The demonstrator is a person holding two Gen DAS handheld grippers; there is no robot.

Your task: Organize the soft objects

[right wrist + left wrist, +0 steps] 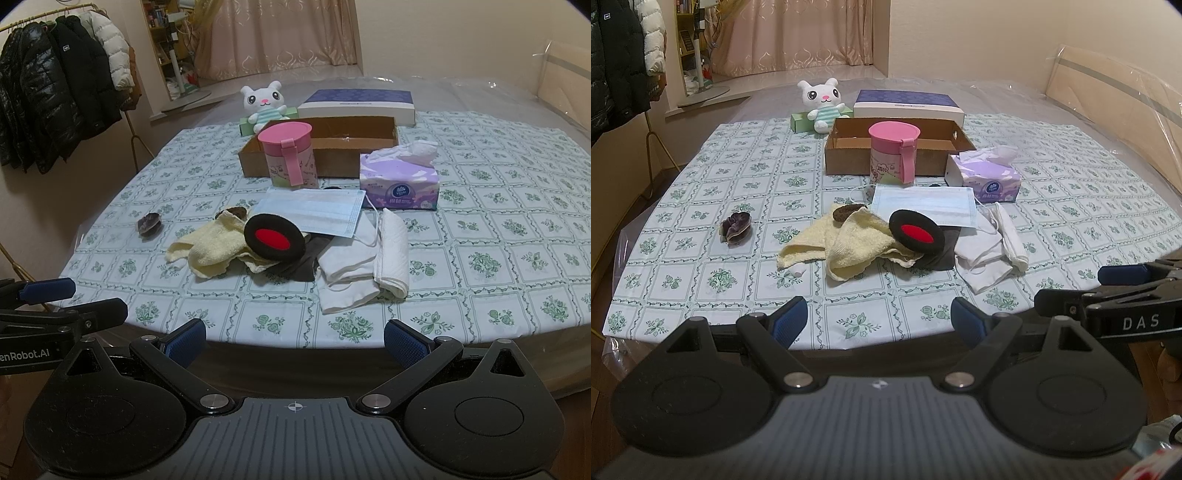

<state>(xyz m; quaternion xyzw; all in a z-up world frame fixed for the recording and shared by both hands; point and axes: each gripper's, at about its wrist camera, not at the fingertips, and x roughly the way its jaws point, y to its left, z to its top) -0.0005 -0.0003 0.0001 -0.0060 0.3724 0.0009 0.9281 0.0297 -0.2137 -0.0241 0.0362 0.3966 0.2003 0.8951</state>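
A pile of soft things lies mid-table: a pale yellow towel [846, 240] [212, 247], a black pad with a red oval [916, 232] [274, 237], a blue face mask [923, 203] [314, 212], white cloths [990, 254] [365, 266] and a dark grey cloth [942, 256]. A purple scrunchie [735, 227] [149, 225] sits apart to the left. Behind them an open cardboard box [849, 155] [354, 127] stands empty. My left gripper [877, 319] and right gripper [293, 341] hover open at the table's near edge, holding nothing.
A pink lidded cup [894, 151] [290, 155] stands before the box, a purple tissue pack [984, 181] [400, 181] to its right. A white plush bunny [822, 101] [264, 101] and a navy flat box [908, 103] [358, 103] sit behind. Coats [55, 85] hang at left.
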